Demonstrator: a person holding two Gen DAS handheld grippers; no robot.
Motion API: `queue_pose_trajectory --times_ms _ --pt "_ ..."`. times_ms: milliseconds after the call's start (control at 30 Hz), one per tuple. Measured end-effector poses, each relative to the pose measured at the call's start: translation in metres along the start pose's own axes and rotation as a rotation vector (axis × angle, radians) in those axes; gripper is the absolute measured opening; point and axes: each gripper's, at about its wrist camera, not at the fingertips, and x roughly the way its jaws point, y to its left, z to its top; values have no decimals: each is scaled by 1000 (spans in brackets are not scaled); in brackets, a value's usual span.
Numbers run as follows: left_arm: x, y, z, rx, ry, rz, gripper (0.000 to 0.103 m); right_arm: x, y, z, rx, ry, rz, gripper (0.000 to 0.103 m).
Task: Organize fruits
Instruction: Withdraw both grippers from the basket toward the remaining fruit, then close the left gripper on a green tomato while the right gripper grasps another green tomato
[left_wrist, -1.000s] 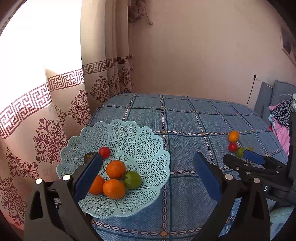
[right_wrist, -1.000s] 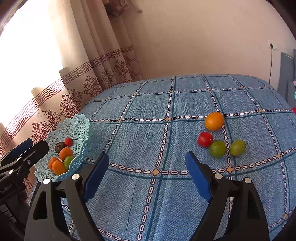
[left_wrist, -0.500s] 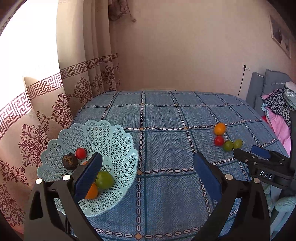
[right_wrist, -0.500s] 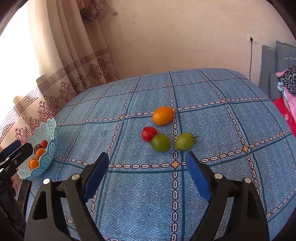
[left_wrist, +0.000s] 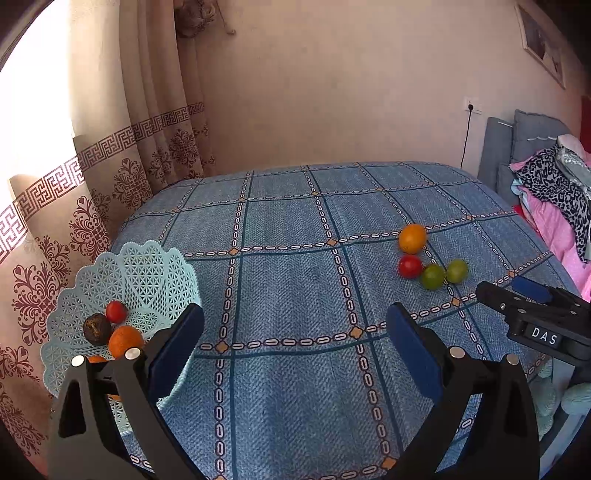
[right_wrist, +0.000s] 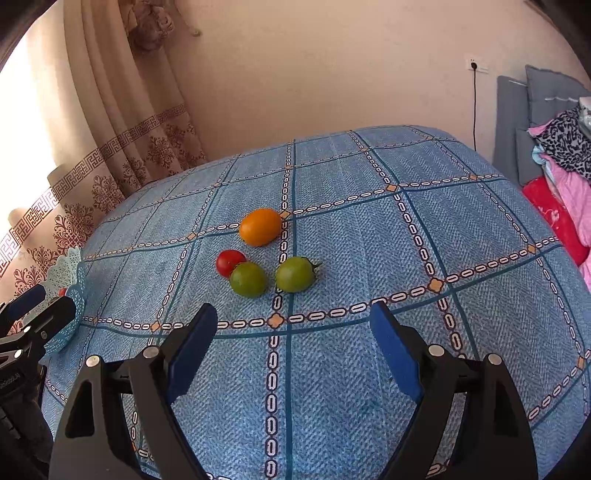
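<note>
On the blue checked cloth lie an orange fruit (right_wrist: 260, 226), a red tomato (right_wrist: 228, 261) and two green tomatoes (right_wrist: 248, 279) (right_wrist: 295, 274), close together. My right gripper (right_wrist: 291, 328) stands open just short of them, nothing between its fingers. The same fruits show in the left wrist view: orange (left_wrist: 412, 239), red (left_wrist: 410, 266), green (left_wrist: 433, 276). A pale turquoise lattice basket (left_wrist: 147, 269) at the left table edge holds a red tomato (left_wrist: 116, 311), a dark fruit (left_wrist: 96, 328) and an orange (left_wrist: 123, 340). My left gripper (left_wrist: 295, 328) hangs open and empty beside the basket.
Patterned curtains (left_wrist: 122, 155) hang behind the table's left side. A grey headboard (right_wrist: 517, 122) and pink and leopard-print bedding (right_wrist: 565, 155) lie at the right. The right gripper's body (left_wrist: 535, 317) shows at the right of the left wrist view.
Both views have swung right. The basket has slid toward the left edge of the left wrist view. The loose fruits have come closer and more central before the right gripper. Both grippers stayed open.
</note>
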Motion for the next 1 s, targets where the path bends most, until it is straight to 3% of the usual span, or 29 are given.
queue_pose_trajectory --times_ms 533,1000 --pt "60 -48 11 46 94 -36 100 -2 -21 -3 35 -21 -23 84" --pt "101 -76 29 9 156 -105 100 -2 -42 -3 104 -29 -42 84"
